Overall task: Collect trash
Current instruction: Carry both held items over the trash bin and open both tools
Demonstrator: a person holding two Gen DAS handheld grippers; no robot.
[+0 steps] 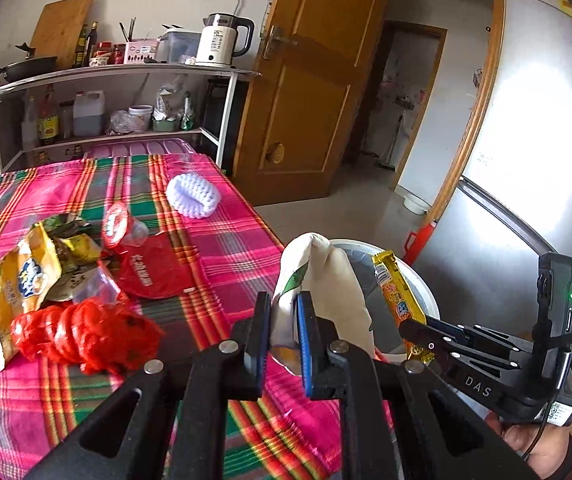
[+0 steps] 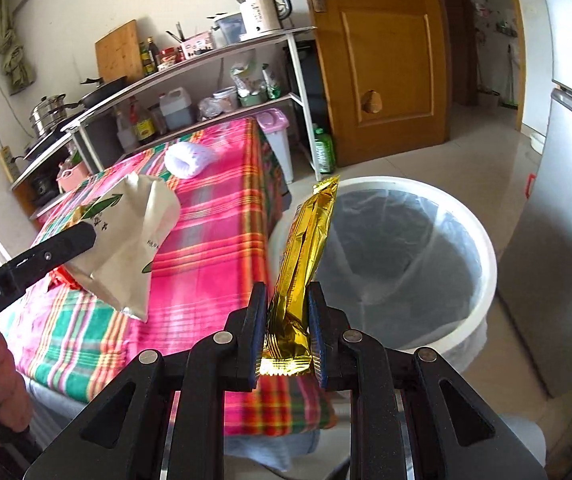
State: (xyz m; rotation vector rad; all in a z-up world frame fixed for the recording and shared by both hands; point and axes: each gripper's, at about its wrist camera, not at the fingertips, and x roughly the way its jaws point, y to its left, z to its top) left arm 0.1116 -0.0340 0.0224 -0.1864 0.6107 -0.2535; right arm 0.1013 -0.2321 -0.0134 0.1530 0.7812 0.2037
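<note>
My left gripper is shut on a white paper bag with a green leaf print, held above the table's right edge; the bag also shows in the right wrist view. My right gripper is shut on a gold snack wrapper, held upright beside the bin; the wrapper shows in the left wrist view too. The white trash bin with a clear liner stands on the floor just right of the table. More trash lies on the table: a red net bag, a gold snack bag, a red pouch, a small cup.
The table has a pink plaid cloth. A white foam net sleeve lies at its far end. A shelf rack with a kettle and bottles stands behind. A wooden door and a silver fridge are to the right.
</note>
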